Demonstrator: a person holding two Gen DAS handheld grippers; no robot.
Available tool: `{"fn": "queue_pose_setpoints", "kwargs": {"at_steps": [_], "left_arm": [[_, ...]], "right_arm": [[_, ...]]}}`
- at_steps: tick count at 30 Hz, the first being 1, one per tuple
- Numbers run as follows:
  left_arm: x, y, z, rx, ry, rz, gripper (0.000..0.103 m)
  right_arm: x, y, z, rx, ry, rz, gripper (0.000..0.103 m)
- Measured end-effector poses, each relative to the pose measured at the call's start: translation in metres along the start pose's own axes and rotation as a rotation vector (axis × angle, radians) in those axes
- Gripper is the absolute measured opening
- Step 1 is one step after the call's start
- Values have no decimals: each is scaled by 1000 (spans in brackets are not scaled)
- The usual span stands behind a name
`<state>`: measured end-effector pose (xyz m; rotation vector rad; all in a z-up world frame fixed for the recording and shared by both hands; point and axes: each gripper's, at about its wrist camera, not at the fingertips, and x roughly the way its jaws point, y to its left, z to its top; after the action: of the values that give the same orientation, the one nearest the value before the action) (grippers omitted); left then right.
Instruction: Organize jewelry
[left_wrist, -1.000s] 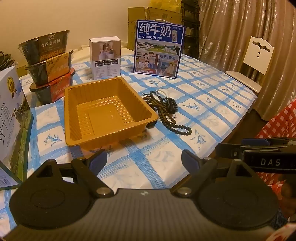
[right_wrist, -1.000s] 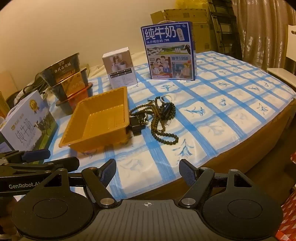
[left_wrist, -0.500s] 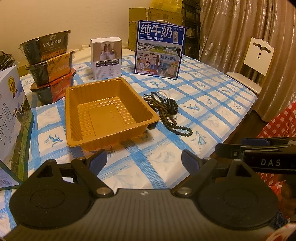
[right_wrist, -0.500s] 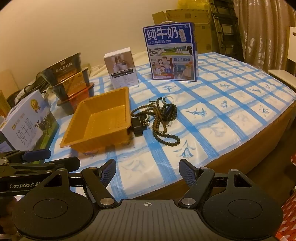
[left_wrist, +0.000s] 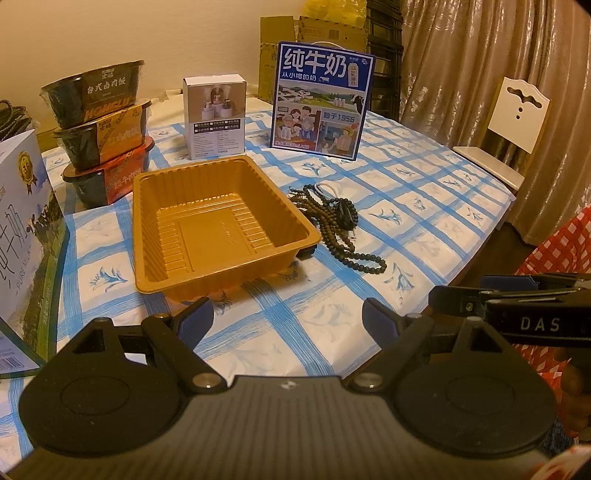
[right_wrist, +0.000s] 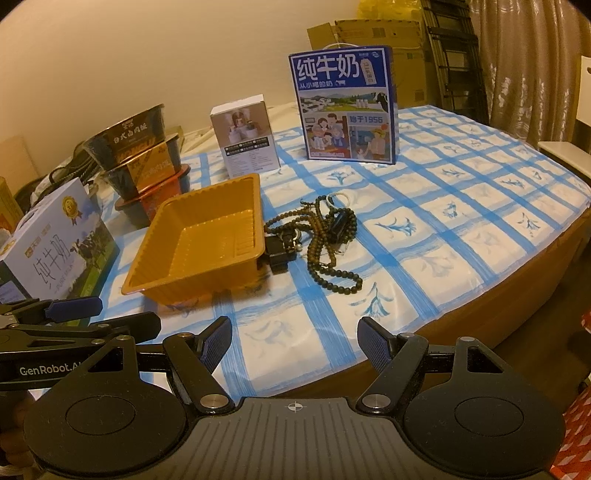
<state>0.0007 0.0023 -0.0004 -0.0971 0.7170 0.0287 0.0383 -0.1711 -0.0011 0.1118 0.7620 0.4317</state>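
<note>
An empty orange plastic tray (left_wrist: 177, 273) (right_wrist: 147, 284) sits on the blue-checked tablecloth. A tangle of dark bead necklaces and bracelets (left_wrist: 332, 218) (right_wrist: 325, 236) lies just right of the tray, with a small black box (right_wrist: 279, 251) and a white ring (right_wrist: 341, 195) among them. My left gripper (left_wrist: 288, 317) is open and empty, held above the table's near edge in front of the tray. My right gripper (right_wrist: 295, 343) is open and empty, near the table's front edge, in front of the beads.
A blue milk carton box (left_wrist: 321, 99) and a small white box (left_wrist: 216, 118) stand behind the tray. Stacked instant-meal bowls (left_wrist: 99, 129) are at back left, another milk box (left_wrist: 22, 236) at left. A white chair (left_wrist: 513, 125) stands right of the table.
Both grippers have edged slightly forward toward the table; the tray and beads look a little nearer. Nothing was taken hold of.
</note>
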Motion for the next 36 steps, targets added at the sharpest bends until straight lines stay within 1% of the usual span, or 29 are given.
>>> {"fn": "queue_pose_setpoints", "kwargs": {"at_steps": [34,36], "left_arm": [[0,0,0,-4,0,-3,87],[-1,6,3,-4,1,-3,87]], "right_arm": [[3,2,0,-5,2,-3,75],[4,3,0,-5,1,-3,75]]}}
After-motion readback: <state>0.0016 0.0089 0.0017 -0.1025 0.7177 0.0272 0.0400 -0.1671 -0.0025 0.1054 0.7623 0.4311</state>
